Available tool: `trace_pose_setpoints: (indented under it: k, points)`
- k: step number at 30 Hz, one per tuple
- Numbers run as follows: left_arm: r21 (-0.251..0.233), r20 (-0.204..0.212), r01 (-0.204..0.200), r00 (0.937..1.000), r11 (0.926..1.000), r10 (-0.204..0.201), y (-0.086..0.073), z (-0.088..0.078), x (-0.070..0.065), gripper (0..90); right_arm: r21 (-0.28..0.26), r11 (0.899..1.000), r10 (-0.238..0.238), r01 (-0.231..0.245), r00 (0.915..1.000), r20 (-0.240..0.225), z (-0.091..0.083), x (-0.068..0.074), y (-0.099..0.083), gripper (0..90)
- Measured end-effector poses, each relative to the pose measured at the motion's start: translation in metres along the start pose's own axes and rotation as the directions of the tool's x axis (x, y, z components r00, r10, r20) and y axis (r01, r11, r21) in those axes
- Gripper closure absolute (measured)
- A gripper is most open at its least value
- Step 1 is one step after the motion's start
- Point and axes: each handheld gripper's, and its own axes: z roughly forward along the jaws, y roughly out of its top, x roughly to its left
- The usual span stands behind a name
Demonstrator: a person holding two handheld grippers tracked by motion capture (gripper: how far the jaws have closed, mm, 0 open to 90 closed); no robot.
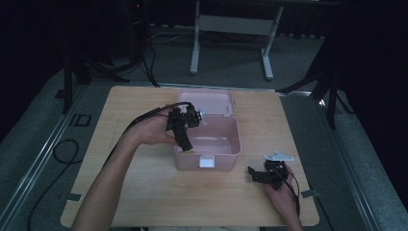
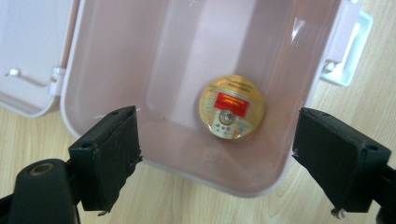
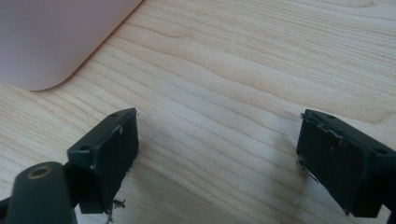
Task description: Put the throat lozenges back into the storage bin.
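Hands low in frame. Right gripper [image 1: 257, 174] at lower right, resting near wood table [image 1: 144, 192], jaws wide apart, holding nothing. Left gripper [image 2: 217, 154] at middle, jaws wide apart, hovering over pink box [image 2: 261, 186]. Gold tin [image 2: 232, 108] flat on box floor. Probably next: go straight down, squeeze tin's sides gently, miss the walls.

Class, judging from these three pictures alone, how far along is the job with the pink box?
Looks done: the pink box stands open, lid back, and a round gold tin lies on its bottom. In hand: nothing; the left claw hovers open over the box, and the right claw sits open over bare table. Probably left: shutting the lid and its white latch.
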Motion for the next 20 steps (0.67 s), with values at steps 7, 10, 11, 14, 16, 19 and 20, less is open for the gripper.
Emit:
trace_pose_setpoints:
  k: [7, 10, 11, 14, 16, 19, 20]
  points:
    - [-0.02, 0.005, 0.024, 0.9997, 0.9995, -0.023, -0.014, -0.005, 0.002, 18.9, 0.0, 1.0, 0.0, 0.0, 1.0, 0.0, 0.0, 0.0, 0.0, 12.6]
    - [-0.03, 0.01, 0.037, 0.9993, 0.9989, -0.036, -0.021, -0.004, 0.001, 20.2, 0.0, 1.0, 0.001, -0.001, 1.0, 0.0, 0.0, 0.0, 0.0, 12.7]
    - [-0.035, 0.005, 0.044, 0.999, 0.9984, -0.043, -0.023, -0.004, 0.001, 20.2, 0.0, 1.0, 0.001, -0.001, 1.0, 0.0, 0.0, 0.0, 0.0, 12.6]
    - [-0.029, -0.015, 0.054, 0.9984, 0.9982, -0.054, -0.028, -0.005, 0.0, 20.2, 0.0, 1.0, 0.001, -0.001, 1.0, 0.0, 0.0, 0.0, 0.0, 12.7]
    - [-0.036, -0.027, 0.061, 0.9977, 0.9975, -0.062, -0.031, -0.007, 0.0, 20.2, 0.0, 1.0, 0.001, -0.001, 1.0, 0.0, 0.0, 0.0, 0.0, 12.7]
    - [-0.044, -0.04, 0.066, 0.9969, 0.9968, -0.068, -0.035, -0.011, -0.002, 20.1, 0.0, 1.0, 0.001, -0.001, 1.0, 0.0, 0.0, 0.0, 0.0, 12.7]
    - [-0.047, -0.045, 0.068, 0.9965, 0.9965, -0.07, -0.036, -0.012, -0.003, 20.1, 0.0, 1.0, 0.001, -0.001, 1.0, 0.0, 0.0, 0.0, 0.0, 12.6]
